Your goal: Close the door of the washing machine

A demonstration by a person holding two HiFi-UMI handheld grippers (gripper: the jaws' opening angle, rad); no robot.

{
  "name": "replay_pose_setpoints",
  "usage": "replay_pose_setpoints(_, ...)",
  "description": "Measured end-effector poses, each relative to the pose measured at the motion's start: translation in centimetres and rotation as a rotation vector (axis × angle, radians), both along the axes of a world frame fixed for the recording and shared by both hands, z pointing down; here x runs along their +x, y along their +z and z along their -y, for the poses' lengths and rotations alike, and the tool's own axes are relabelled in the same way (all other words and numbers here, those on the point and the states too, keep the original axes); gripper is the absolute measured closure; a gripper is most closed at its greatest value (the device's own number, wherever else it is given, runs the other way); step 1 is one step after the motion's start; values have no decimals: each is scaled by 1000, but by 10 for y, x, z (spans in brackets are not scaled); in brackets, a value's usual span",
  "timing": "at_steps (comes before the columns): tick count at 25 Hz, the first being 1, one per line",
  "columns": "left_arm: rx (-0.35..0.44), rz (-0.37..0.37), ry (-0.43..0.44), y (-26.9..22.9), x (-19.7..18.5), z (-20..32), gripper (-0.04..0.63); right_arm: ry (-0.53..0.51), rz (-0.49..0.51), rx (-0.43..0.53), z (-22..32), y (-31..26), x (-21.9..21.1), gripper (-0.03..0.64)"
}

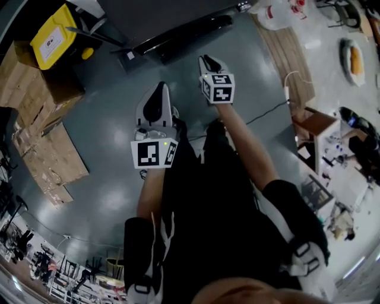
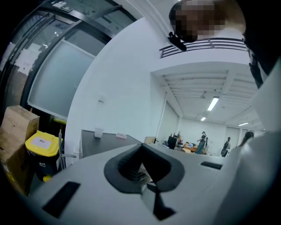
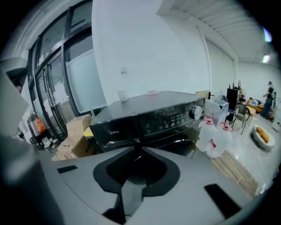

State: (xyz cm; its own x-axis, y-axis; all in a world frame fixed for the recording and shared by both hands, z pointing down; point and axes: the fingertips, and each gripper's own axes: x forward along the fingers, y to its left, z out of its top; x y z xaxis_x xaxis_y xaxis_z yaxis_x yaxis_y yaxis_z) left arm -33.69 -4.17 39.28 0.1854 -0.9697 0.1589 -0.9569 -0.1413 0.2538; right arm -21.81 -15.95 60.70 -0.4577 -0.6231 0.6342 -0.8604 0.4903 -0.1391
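The dark washing machine (image 3: 149,116) stands ahead in the right gripper view, with its control panel and knob (image 3: 195,113) facing me. Its round door (image 3: 178,147) shows just below the panel, partly hidden behind my jaws, and looks flush with the front. From the head view the machine's top (image 1: 172,18) lies at the upper edge. My right gripper (image 1: 206,60) is raised in front of it, shut and empty, touching nothing. My left gripper (image 1: 159,95) hangs lower and to the left, also shut and empty. The machine's top (image 2: 105,143) also shows in the left gripper view.
A yellow-lidded bin (image 1: 53,37) and cardboard boxes (image 1: 35,89) sit left of the machine. Clear water jugs (image 3: 217,134) stand on a wooden pallet (image 1: 291,59) to its right. A cable (image 1: 270,113) crosses the grey floor. A small brown table (image 1: 317,127) is at the right.
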Motion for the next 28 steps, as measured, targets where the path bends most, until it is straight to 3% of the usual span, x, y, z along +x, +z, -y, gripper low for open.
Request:
replay_pose_setpoints(7,64,-11,-40,-43,27,-7,591,-26,118,112,-31,-114,37,588)
replay_pose_setpoints(14,85,7,-13,-72,57,-20,591,-41,197,246,-79,-206,71,597)
replay_pose_setpoints(20,97,31,38,-86,83,-33,591,-16,269,292,-106,-246,105,603)
replay_pose_setpoints(28,96,29,56,-91,98,-48,591,3,276,330,-120,-271,135,609)
